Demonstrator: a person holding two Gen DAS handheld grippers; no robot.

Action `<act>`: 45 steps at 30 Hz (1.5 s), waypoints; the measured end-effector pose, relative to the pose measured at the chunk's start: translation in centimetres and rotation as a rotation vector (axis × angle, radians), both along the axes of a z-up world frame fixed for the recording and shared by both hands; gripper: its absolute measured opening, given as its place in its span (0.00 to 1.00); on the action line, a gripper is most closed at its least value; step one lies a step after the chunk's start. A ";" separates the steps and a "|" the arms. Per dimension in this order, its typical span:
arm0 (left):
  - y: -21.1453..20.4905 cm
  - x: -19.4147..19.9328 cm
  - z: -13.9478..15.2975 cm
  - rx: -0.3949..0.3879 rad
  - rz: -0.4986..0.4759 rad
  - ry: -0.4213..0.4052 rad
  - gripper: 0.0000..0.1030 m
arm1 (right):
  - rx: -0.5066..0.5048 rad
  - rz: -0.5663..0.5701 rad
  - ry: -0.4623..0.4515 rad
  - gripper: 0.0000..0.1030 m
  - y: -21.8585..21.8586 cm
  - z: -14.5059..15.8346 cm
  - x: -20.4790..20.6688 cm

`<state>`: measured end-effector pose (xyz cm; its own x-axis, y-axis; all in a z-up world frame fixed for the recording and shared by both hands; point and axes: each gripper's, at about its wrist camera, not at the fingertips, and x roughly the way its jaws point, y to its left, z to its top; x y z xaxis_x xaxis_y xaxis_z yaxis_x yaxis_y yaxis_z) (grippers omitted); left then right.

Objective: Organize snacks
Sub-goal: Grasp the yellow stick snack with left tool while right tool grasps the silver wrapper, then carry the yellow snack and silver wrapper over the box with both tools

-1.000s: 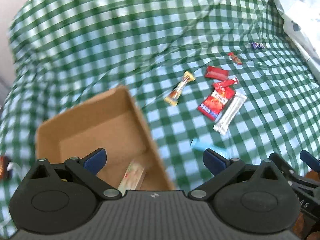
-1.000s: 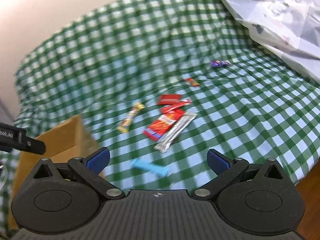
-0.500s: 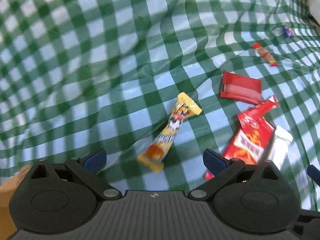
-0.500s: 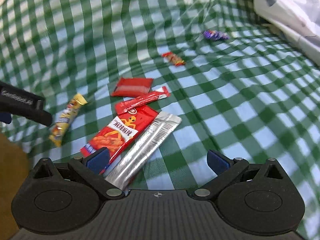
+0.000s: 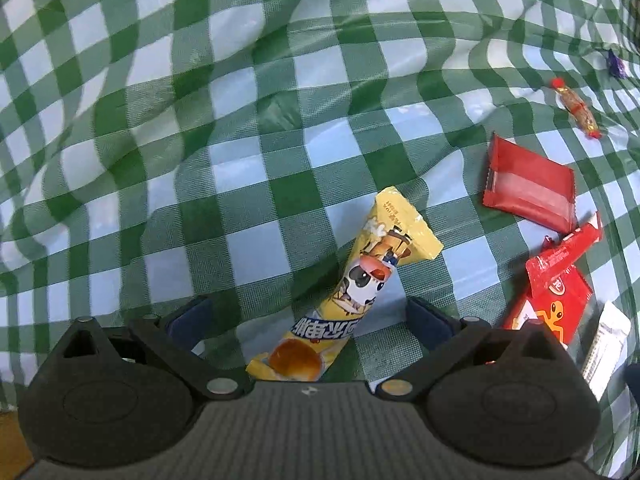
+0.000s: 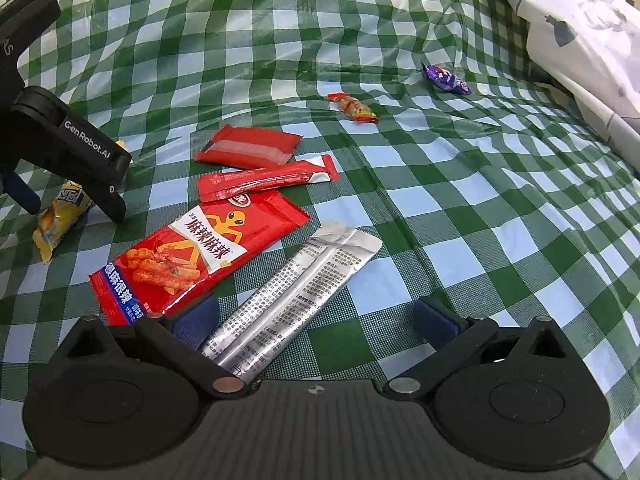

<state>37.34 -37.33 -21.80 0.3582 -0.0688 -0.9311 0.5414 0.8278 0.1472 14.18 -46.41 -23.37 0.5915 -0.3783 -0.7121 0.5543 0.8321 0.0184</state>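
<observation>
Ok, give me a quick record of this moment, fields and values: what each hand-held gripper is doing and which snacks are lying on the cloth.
surface: green checked cloth
left hand-held gripper: open, fingers either side of the yellow snack bar
right hand-held gripper: open, the silver packet lying between its fingers
other snacks on cloth: red orange-figure packet, slim red stick pack, flat red pack, small orange-red candy, purple candy
far right: white plastic bag
</observation>
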 end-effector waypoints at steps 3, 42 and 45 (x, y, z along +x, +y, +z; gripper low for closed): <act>0.2 -0.8 1.5 -0.030 -0.008 0.012 0.15 | -0.017 0.012 -0.016 0.59 0.6 0.9 -0.7; 33.1 -38.0 24.8 -0.173 0.194 -0.183 0.12 | 0.207 0.376 -0.226 0.08 22.0 23.9 -27.4; 36.1 -40.5 24.5 -0.179 0.231 -0.190 0.12 | 0.210 0.429 -0.214 0.08 24.7 24.3 -28.6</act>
<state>-3.19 -1.25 2.68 0.5490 -0.1217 -0.8269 0.3133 0.9472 0.0686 -14.39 -21.73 0.94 0.8025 0.0676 -0.5928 0.1301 0.9498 0.2844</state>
